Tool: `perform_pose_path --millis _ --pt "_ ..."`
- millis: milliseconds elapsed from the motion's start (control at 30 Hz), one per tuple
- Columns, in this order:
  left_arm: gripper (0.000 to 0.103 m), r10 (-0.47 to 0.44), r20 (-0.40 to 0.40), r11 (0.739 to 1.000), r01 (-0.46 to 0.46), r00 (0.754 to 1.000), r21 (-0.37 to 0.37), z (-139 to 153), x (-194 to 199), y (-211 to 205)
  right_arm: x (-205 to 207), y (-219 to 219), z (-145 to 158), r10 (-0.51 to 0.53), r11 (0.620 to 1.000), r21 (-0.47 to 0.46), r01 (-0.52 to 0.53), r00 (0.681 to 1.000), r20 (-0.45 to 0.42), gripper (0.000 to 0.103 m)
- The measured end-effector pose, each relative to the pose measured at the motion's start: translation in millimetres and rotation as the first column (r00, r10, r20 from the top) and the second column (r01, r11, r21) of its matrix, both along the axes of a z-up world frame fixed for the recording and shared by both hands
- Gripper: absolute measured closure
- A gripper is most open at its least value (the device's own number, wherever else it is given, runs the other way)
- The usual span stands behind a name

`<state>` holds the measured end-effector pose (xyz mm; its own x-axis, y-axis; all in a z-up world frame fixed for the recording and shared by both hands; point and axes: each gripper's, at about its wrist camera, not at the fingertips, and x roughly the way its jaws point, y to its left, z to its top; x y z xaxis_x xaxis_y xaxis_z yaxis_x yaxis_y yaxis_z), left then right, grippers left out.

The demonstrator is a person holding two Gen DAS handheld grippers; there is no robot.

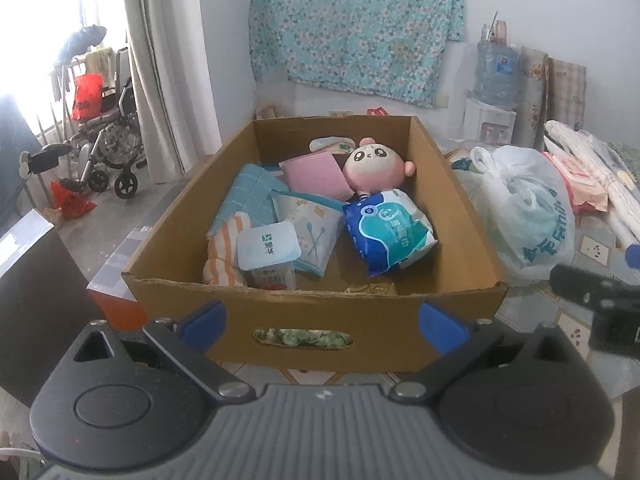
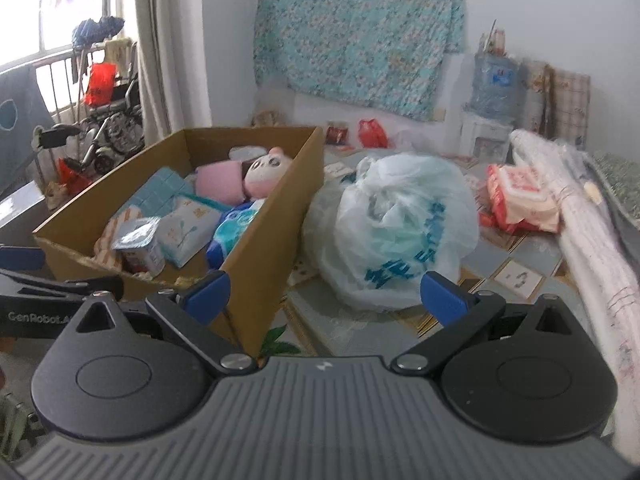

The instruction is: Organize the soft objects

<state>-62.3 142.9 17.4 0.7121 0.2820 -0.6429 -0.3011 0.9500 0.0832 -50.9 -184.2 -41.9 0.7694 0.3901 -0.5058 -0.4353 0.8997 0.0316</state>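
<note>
A brown cardboard box (image 1: 460, 208) (image 2: 276, 216) stands on the tiled tabletop. It holds a pink plush doll (image 1: 374, 162) (image 2: 266, 172), a blue tissue pack (image 1: 388, 230), a pink cloth (image 1: 316, 172), a teal towel (image 1: 250, 196), a striped cloth (image 1: 224, 252), a white cup (image 1: 268, 256) and a swab pack (image 1: 316, 236). My left gripper (image 1: 322, 322) is open in front of the box's near wall, holding nothing. My right gripper (image 2: 324, 292) is open and empty, just short of a knotted white plastic bag (image 2: 394, 228) (image 1: 528, 216) right of the box.
A red-and-white wipes pack (image 2: 520, 196) and a rolled white bundle (image 2: 592, 248) lie at the right. A floral cloth (image 1: 352, 20) hangs on the back wall beside a water dispenser (image 1: 492, 96). A wheelchair (image 1: 108, 136) stands on the floor at left, by the window.
</note>
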Motion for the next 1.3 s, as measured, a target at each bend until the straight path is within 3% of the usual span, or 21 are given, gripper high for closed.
perform_pose_path --millis 500,1300 --pt "0.000 0.008 -0.074 1.000 -0.009 0.997 -0.020 -10 10 4 7 21 -17 0.050 0.999 0.003 -0.050 0.991 -0.126 0.001" --pt "0.000 0.041 -0.104 0.999 -0.042 0.994 0.000 -12 9 9 13 28 -23 0.062 0.998 0.001 -0.062 0.985 -0.163 0.001"
